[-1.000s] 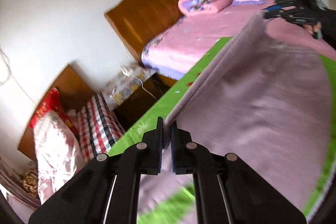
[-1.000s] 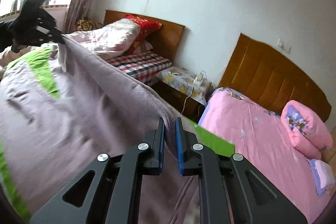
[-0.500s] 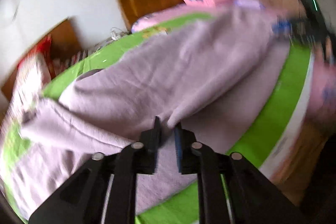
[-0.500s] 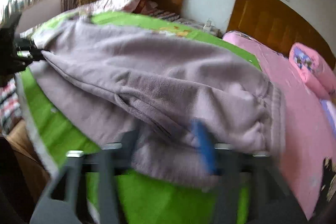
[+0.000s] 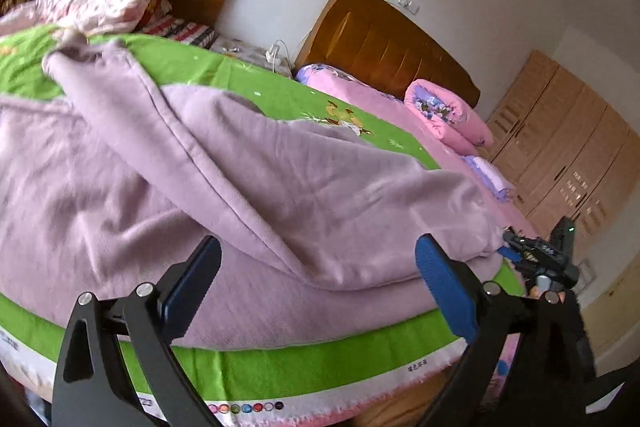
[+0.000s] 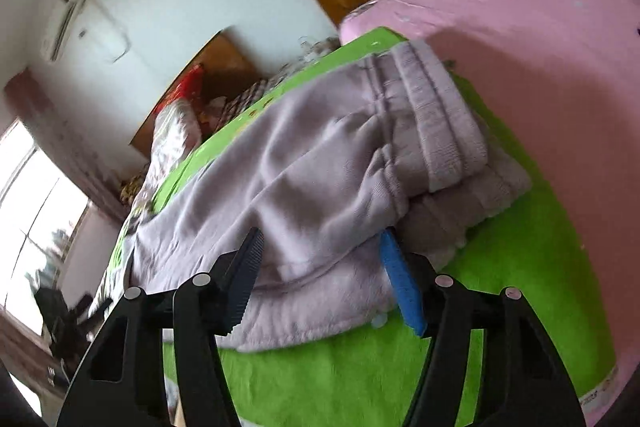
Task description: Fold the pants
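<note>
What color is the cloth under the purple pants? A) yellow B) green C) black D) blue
B: the pants lie on a bright green cloth, which shows all along their near edge and again in the right wrist view.

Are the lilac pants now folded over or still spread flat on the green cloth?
Folded over once: the pants lie doubled on the green cloth, one waistband layer stacked on the other.
</note>
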Action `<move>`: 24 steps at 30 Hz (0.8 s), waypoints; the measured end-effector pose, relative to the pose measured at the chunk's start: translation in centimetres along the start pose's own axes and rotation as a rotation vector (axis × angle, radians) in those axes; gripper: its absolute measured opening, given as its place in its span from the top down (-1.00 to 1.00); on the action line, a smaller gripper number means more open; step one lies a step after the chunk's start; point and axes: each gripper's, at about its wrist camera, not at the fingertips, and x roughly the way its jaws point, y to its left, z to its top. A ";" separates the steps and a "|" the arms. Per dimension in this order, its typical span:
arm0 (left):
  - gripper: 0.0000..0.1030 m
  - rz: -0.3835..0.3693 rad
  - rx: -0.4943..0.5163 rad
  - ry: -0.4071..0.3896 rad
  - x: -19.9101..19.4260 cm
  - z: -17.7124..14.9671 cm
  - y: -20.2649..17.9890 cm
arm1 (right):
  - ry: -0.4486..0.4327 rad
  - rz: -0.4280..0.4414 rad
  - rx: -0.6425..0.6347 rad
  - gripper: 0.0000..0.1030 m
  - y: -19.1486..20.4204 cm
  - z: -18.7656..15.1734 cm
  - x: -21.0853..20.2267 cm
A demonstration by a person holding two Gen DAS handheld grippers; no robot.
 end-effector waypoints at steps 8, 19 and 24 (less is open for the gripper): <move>-0.89 -0.046 -0.098 0.045 1.0 -0.1 1.4 | -0.007 -0.018 0.113 0.46 -2.1 1.2 2.0; -0.46 0.137 -0.259 0.196 5.5 1.4 2.4 | -0.014 0.003 0.104 0.51 -3.2 -0.3 1.9; 0.76 0.249 -0.188 0.223 6.6 1.9 2.4 | -0.012 -0.001 0.078 0.63 -2.8 -0.6 1.4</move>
